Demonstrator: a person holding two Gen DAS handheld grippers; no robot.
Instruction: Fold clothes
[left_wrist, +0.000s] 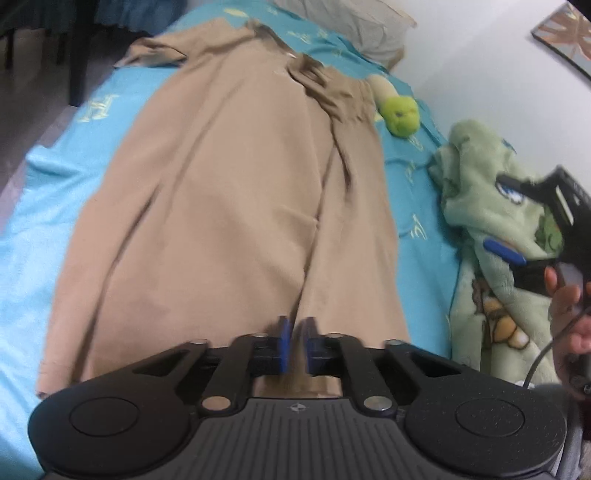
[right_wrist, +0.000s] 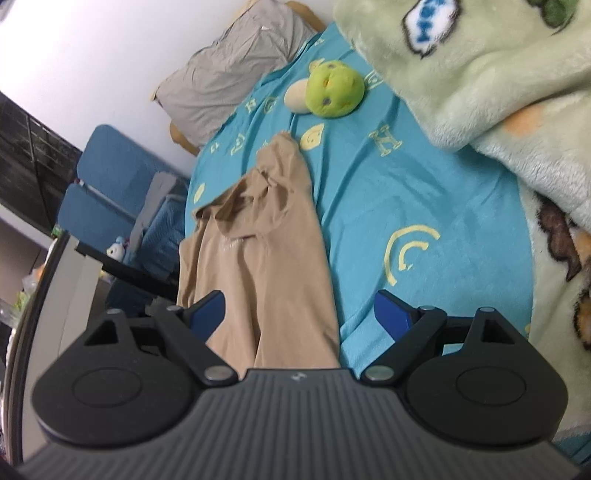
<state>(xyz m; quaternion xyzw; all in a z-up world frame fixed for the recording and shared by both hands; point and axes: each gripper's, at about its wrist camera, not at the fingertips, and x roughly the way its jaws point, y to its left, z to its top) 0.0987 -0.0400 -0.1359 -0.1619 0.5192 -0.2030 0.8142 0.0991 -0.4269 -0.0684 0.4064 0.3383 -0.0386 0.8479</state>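
A beige shirt (left_wrist: 229, 206) lies spread lengthwise on the turquoise bed sheet (left_wrist: 48, 206), collar end far away. In the left wrist view my left gripper (left_wrist: 295, 345) sits at the shirt's near hem, its blue pads (left_wrist: 282, 343) nearly together with beige cloth between them. My right gripper (right_wrist: 299, 314) is wide open, hovering over the shirt's (right_wrist: 258, 266) right edge and the sheet (right_wrist: 406, 192), holding nothing. The left view also shows that gripper (left_wrist: 508, 221) off to the right above the fleece blanket, held by a hand (left_wrist: 569, 317).
A green plush toy (left_wrist: 400, 114) lies beyond the shirt's right shoulder. A pale green fleece blanket (left_wrist: 487, 206) is heaped along the wall side. A grey pillow (right_wrist: 229, 74) lies at the bed's head. Blue chairs (right_wrist: 110, 192) stand beyond the far edge of the bed.
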